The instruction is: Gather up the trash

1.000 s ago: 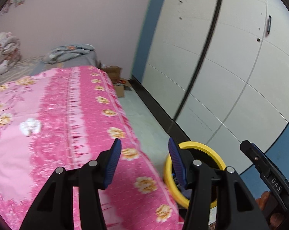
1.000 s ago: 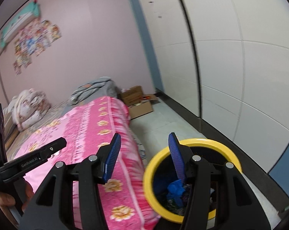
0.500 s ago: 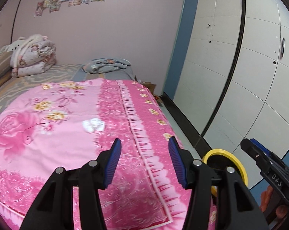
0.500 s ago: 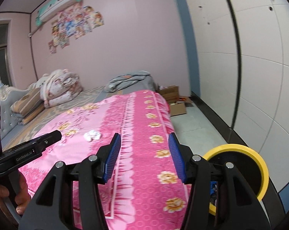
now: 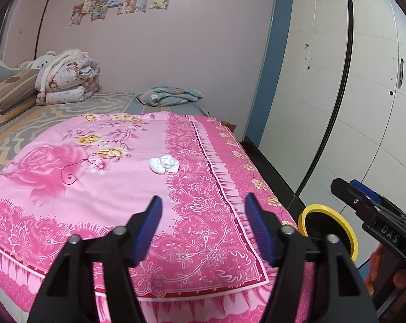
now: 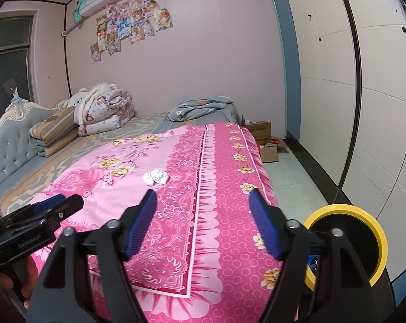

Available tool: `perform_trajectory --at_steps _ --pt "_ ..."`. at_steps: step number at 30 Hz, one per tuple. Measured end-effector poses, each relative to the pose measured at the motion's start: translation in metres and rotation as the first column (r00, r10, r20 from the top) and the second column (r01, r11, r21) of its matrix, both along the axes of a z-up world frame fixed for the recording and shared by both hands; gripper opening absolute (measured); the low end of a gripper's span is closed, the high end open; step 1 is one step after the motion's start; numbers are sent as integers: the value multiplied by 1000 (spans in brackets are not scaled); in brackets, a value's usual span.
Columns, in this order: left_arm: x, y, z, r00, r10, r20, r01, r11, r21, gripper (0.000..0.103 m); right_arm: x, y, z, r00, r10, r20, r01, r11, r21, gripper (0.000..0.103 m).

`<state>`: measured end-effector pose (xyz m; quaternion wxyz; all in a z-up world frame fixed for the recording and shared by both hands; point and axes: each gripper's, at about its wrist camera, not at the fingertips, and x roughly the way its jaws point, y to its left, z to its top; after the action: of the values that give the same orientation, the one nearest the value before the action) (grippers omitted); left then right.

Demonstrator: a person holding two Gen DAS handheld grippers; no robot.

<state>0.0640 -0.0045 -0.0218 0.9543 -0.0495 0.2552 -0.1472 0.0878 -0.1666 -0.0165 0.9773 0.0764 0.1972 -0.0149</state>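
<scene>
L gripper point(image 5: 200, 226) jaws wide; R gripper point(image 6: 203, 220) same

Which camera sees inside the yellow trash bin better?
The right wrist view. There the yellow trash bin sits closer, its dark opening faces the camera, and a bit of blue rubbish shows inside, though one of the fingers covers part. In the left wrist view the bin looks smaller, with only a dark inside.

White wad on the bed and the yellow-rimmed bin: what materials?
White wad: looks like crumpled tissue paper, matte, with soft irregular folds; thin cloth is possible. Yellow-rimmed bin: seems moulded plastic, with a smooth, even rim and a dark inside, perhaps a liner.
</scene>
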Motion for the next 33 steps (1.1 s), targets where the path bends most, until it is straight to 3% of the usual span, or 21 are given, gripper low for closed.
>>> perform_trajectory --at_steps 6,12,23,33 --pt "-19 13 9 997 38 68 -37 999 -16 83 -9 2 9 999 -5 43 6 1000 -2 91" --pt "-37 17 20 989 53 141 -50 998 -24 95 -18 2 13 996 -28 81 29 1000 -10 95" --pt "-67 14 37 968 63 244 -61 998 -14 95 -48 5 24 970 -129 207 138 990 -28 95" --pt "-76 22 44 961 67 267 -55 997 -51 95 -62 3 31 960 -156 231 163 987 -10 95"
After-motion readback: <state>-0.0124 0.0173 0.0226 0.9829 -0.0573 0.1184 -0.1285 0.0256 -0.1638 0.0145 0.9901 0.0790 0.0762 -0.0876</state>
